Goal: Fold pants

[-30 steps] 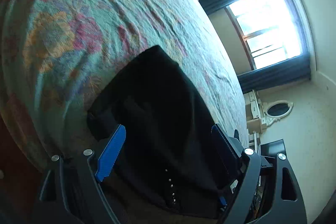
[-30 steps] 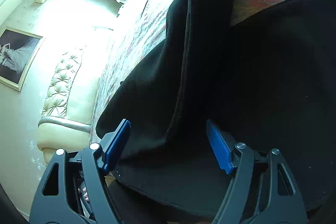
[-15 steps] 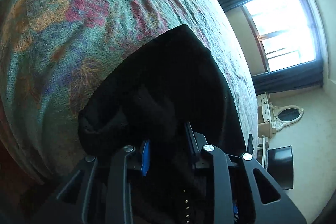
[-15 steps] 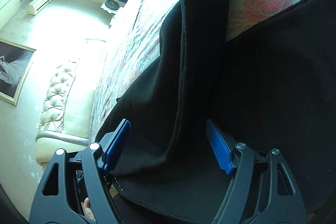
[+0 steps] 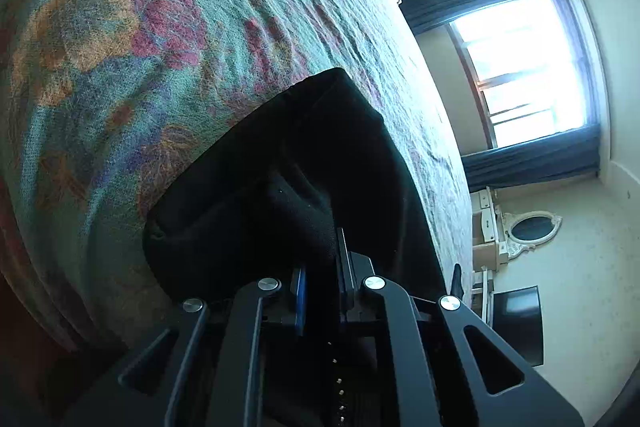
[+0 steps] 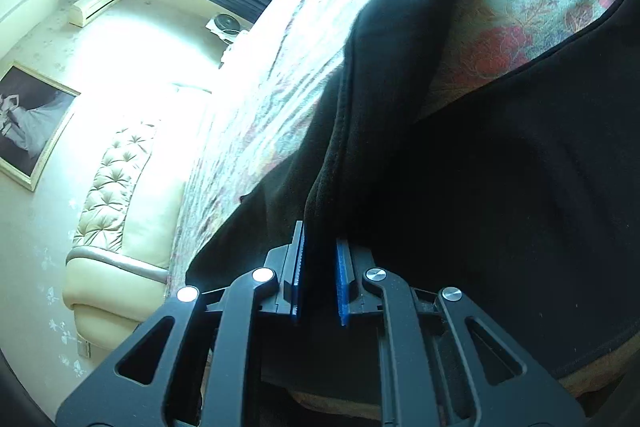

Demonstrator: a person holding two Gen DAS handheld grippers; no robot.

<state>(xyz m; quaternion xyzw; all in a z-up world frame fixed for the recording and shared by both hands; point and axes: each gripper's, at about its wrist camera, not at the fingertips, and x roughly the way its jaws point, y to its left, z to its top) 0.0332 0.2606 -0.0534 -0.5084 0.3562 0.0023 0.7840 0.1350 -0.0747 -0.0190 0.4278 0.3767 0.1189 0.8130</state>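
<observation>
Both claws clamped within the last second: left claw (image 5: 320,279) and right claw (image 6: 320,279) now pinch bunched black pants (image 6: 500,187) at the bed's (image 5: 120,47) near edge. Lift-and-fold likely next.

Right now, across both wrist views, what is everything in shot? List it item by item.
pants: one, black, on the bed, clamped at two spots.
bedspread: one, teal with red and orange flowers, covering the bed.
headboard: one, cream, tufted, at the bed's far end.
window: one, bright, with dark curtains.
air conditioner: one, white, high on the wall.
framed picture: one, dark print in a pale frame, on the wall.
oval mirror: one, white frame, by the wall.
left gripper: black, blue jaws shut on pants.
right gripper: black, blue jaws shut on pants.
</observation>
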